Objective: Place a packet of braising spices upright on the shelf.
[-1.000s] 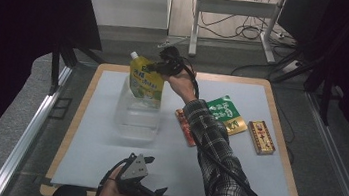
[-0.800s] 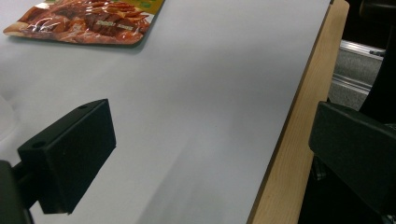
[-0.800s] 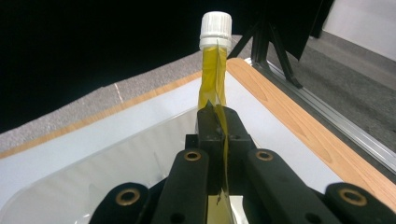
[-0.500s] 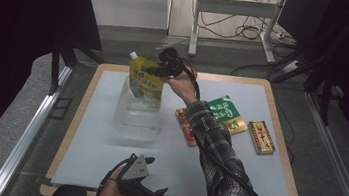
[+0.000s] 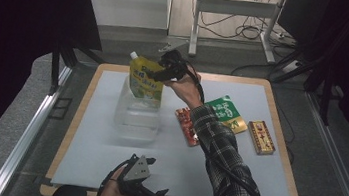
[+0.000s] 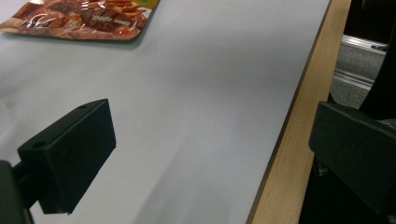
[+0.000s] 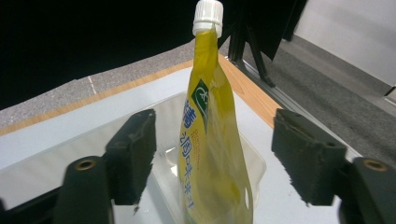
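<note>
A white mat (image 5: 107, 135) is laid over a wood-edged table (image 5: 278, 136); dark curtains and a grey floor are seen around it.

High view: the yellow pouch (image 5: 145, 78) is stood upright in a clear tub (image 5: 135, 118) at the far left of the mat. The right gripper (image 5: 166, 70) is held just beside the pouch's upper right. The left gripper (image 5: 143, 191) is rested at the near edge, well apart from everything. A red packet (image 5: 187, 124), a green packet (image 5: 228, 113) and a brown box (image 5: 261, 137) are lined up to the right of the tub.

Right gripper view: jaws are spread wide either side of the pouch (image 7: 210, 140), not touching it. The white screw cap (image 7: 208, 15) and crinkled glossy film are resolved here, detail lost from above. The tub rim (image 7: 254, 158) is seen as thin clear plastic.

Left gripper view: jaws are spread apart over bare mat (image 6: 201, 107) and the wooden edge (image 6: 299, 121), nothing between them. A glossy corner of the red packet (image 6: 88, 18) is caught at top left.

Against the frame 0.5 s ago: the right gripper is placed much the same beside the pouch; the left gripper is unmoved.
</note>
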Demonstrator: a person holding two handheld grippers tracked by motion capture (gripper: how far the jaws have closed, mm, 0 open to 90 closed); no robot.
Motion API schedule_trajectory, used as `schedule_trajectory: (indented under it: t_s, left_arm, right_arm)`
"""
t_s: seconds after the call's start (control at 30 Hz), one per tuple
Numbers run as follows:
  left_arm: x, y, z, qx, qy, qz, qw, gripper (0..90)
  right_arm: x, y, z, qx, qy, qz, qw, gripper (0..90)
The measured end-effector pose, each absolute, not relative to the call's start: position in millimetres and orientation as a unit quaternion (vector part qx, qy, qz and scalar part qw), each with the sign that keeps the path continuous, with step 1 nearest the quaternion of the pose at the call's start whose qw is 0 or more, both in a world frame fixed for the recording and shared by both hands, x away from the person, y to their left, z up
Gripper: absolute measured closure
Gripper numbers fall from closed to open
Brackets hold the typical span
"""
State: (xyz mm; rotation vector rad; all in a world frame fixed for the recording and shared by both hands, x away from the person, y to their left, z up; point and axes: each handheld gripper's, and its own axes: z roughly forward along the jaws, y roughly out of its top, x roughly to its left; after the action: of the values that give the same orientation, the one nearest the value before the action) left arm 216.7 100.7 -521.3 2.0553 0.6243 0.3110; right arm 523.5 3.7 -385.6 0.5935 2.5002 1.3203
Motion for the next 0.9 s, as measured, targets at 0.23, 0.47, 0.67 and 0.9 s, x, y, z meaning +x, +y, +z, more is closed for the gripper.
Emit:
schedule_trajectory:
  t_s: [0.23, 0.47, 0.67, 0.9]
  left_arm:
    - [217, 101, -521, 0.836, 0.257, 0.126, 0.469, 0.4]
    - [217, 101, -522, 0.836, 0.256, 0.125, 0.468, 0.3]
    - [217, 100, -522, 0.838, 0.253, 0.125, 0.466, 0.3]
    - [217, 99, -522, 0.835, 0.253, 0.124, 0.473, 0.3]
  right_arm:
    - [519, -2, -387, 0.213, 0.857, 0.448, 0.137, 20.9]
    - [510, -6, -389, 0.195, 0.862, 0.448, 0.136, 16.8]
    - [505, -14, -392, 0.189, 0.863, 0.452, 0.120, 10.4]
    - [500, -24, -395, 0.201, 0.858, 0.458, 0.112, 3.9]
